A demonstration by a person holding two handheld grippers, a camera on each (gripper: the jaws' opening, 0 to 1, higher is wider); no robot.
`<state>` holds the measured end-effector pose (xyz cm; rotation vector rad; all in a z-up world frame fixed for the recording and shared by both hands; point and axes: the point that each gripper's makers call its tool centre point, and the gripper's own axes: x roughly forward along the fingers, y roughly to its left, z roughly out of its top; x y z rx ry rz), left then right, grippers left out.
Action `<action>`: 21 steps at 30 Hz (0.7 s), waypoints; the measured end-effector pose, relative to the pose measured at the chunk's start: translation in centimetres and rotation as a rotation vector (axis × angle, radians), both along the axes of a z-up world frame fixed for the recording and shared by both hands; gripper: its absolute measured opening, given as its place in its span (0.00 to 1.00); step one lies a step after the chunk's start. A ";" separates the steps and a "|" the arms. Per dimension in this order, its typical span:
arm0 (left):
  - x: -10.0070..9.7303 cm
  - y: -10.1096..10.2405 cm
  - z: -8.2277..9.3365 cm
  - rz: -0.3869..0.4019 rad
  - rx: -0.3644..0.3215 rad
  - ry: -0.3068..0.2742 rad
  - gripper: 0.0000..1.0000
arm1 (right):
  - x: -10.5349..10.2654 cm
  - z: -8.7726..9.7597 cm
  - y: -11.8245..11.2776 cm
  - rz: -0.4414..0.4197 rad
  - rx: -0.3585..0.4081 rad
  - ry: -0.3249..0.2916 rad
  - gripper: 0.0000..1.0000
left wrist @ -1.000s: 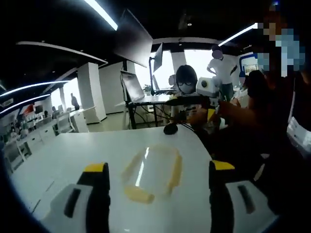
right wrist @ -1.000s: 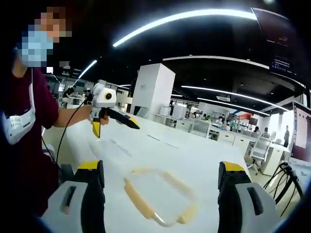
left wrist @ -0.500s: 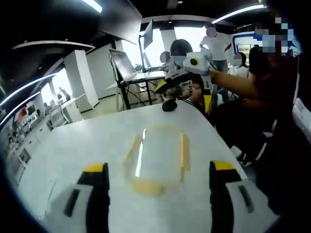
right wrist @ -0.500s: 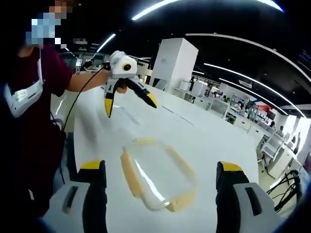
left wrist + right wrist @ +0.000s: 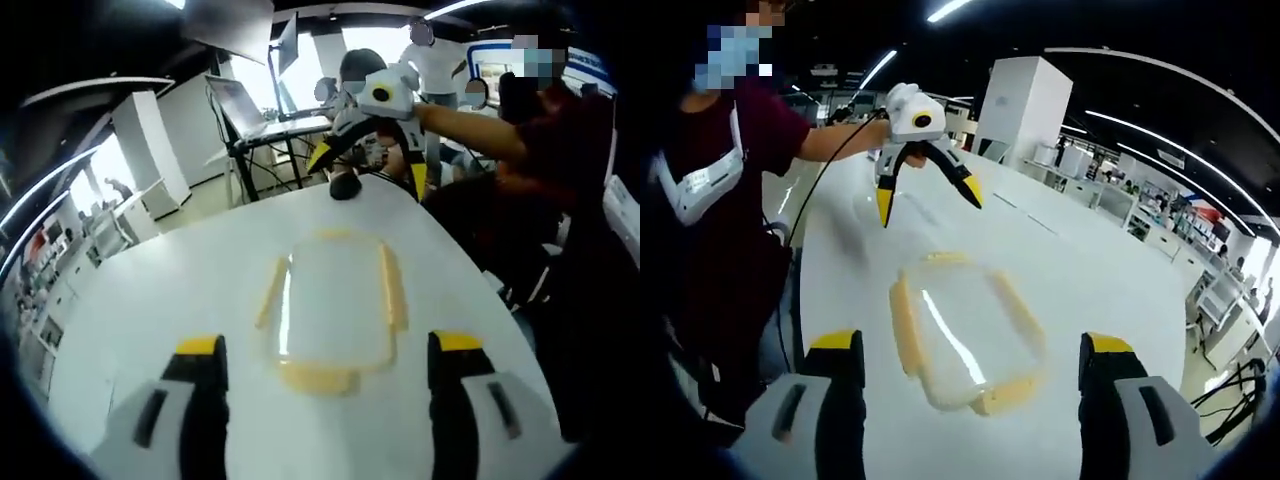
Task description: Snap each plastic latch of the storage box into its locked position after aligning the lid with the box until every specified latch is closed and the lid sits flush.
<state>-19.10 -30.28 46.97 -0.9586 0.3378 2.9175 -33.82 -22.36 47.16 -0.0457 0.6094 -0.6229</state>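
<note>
We see the clear plastic storage box with yellow latches [image 5: 333, 312] at frame centre on the white bench [image 5: 150, 300]. Our left gripper [image 5: 325, 405] and right gripper [image 5: 968, 400] hover spread, touching nothing; latching looks unstarted.

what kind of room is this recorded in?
Probably an open-plan office or lab. A long white table carries the clear storage box; rows of desks run behind it under strip ceiling lights, and a laptop sits on a stand.
</note>
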 end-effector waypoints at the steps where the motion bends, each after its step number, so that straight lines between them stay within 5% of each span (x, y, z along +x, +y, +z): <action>1: 0.0 -0.2 -0.1 0.003 -0.003 -0.002 0.82 | 0.0 -0.2 0.2 0.013 0.009 0.001 0.84; 21: 0.1 -1.2 -2.3 -0.034 -0.048 -0.110 0.81 | -2.2 -2.1 -0.8 0.073 0.128 0.135 0.79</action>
